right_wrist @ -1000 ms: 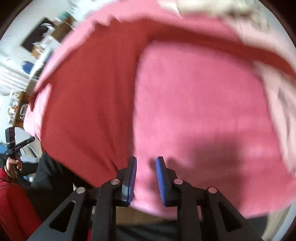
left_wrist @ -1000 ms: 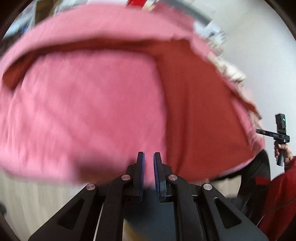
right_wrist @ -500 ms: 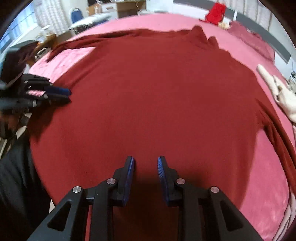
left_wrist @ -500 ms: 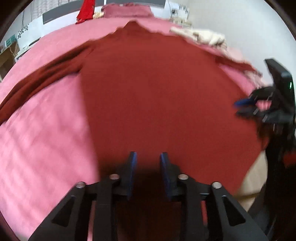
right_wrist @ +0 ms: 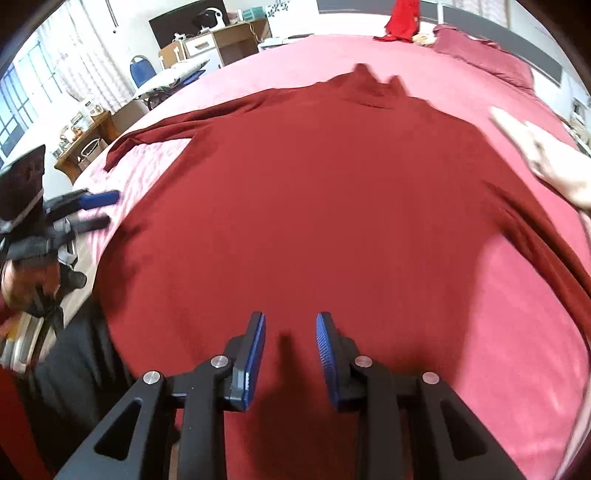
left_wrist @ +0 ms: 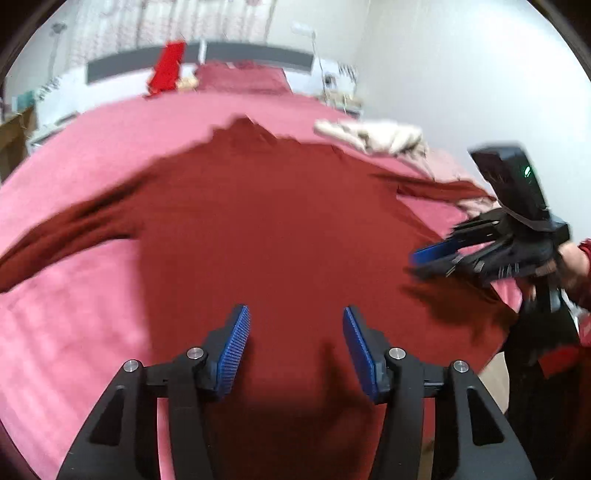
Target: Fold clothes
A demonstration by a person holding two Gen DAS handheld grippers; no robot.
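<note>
Here the dark red sweater [right_wrist: 332, 206] lies spread flat on the bed [right_wrist: 258, 74], ready for folding. Both the left gripper [left_wrist: 295, 343] and right gripper [right_wrist: 290, 350] hover with fingers apart, gripping nothing.

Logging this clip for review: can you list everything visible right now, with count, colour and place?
Sweater: one, dark red, spread flat on the bed, sleeves out to both sides.
Bedspread: one, pink, under the sweater.
Cream garment: one, off-white, crumpled by the sweater's right sleeve.
Bright red cloth: one, at the far end of the bed.
Pillow: one, dark pink, far end.
Desk: one, wooden, beyond the bed.
Chair: one, blue, near the desk.
Left gripper: black, blue pads, open, holding nothing, above the sweater's hem.
Right gripper: same colours, open, holding nothing, above the hem.
</note>
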